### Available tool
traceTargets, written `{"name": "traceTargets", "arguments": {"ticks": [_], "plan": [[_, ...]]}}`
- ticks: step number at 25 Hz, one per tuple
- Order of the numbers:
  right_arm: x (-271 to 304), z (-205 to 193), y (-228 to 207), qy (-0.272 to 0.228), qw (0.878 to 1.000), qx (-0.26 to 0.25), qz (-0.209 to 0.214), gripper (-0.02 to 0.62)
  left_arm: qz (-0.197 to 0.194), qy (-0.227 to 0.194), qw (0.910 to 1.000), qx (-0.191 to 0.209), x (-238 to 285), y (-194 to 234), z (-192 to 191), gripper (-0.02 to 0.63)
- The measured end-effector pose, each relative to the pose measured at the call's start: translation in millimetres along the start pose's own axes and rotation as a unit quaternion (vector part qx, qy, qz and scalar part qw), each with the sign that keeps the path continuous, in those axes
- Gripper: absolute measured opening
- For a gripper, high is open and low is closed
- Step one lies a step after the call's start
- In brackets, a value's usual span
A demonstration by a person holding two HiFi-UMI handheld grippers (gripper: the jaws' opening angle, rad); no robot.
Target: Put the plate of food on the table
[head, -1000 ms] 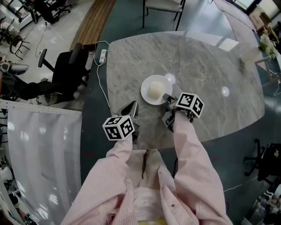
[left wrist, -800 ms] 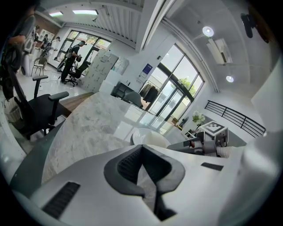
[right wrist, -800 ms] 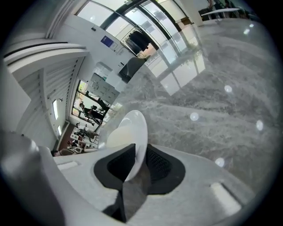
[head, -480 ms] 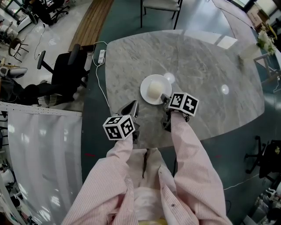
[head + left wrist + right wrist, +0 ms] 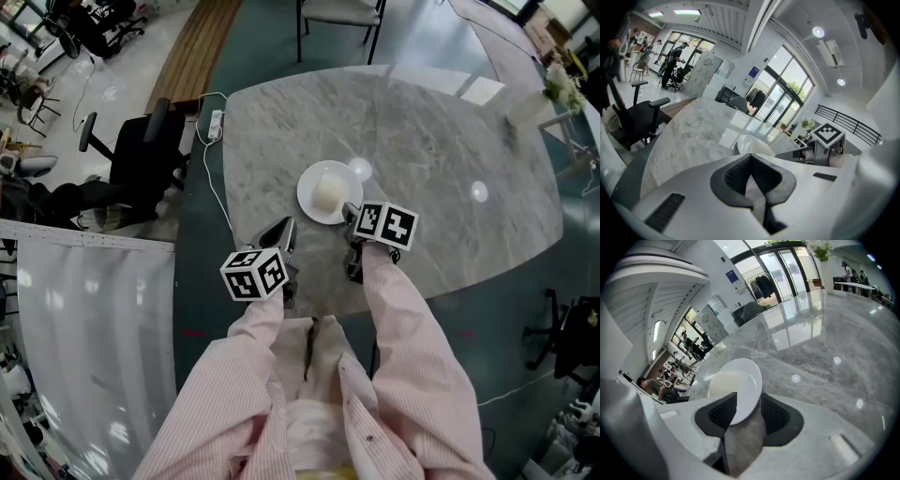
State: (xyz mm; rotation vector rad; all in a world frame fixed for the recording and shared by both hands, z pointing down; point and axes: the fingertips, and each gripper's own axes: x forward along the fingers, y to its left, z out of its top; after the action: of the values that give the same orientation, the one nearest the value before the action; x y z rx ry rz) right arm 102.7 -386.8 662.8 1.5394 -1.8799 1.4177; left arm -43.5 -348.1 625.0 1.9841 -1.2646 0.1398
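The plate of pale food sits on the marble table. The right gripper has just been opening its jaws, which stand spread around the near rim, seemingly without pressing on it. The left gripper is pressed together on nothing.

Head view: the marker cube of the right hand-held gripper covers most of its jaws and the plate rim nearest the person, so contact there cannot be confirmed.

Right gripper view: the jaws have just been opening. The plate rim stands between them and covers part of one pad.

Food on the plate: a pale mound, kind not determinable.

Left gripper view: the body of the left hand-held gripper hides the plate's near half.

Chair beyond the plate: cut by the top edge.

People far beyond the plate: too small to tell.
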Motion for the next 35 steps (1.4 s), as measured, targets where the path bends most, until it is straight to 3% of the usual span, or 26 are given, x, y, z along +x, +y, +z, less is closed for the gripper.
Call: {"name": "traceTargets", "arguments": {"ticks": [8, 12, 15, 20, 35], "plan": [[-22.1, 4.1, 11.3, -0.022, 0.998, -0.048, 0.031, 0.119, -0.013, -0.010, 0.9992, 0.036, -11.3, -16.5, 10.5, -0.009], [-40.4, 4.4, 19.7, -0.039, 0.995, -0.080, 0.044, 0.026, -0.018, -0.021, 0.9980, 0.057, -22.2, -27.7, 19.1, -0.009], [-53.6, 6.7, 27.8, -0.057, 0.992, -0.086, 0.068, 0.006, -0.026, -0.031, 0.9962, 0.077, -29.9, -38.2, 26.0, -0.009], [-77.1, 14.2, 47.9, -0.091, 0.984, -0.092, 0.126, 0.006, -0.035, -0.056, 0.9931, 0.097, -46.3, -53.0, 39.2, -0.009], [-156.5, 25.2, 89.6, -0.188, 0.943, -0.170, 0.218, 0.005, -0.058, -0.130, 0.9752, 0.169, -96.7, -84.9, 78.8, -0.009]]}}
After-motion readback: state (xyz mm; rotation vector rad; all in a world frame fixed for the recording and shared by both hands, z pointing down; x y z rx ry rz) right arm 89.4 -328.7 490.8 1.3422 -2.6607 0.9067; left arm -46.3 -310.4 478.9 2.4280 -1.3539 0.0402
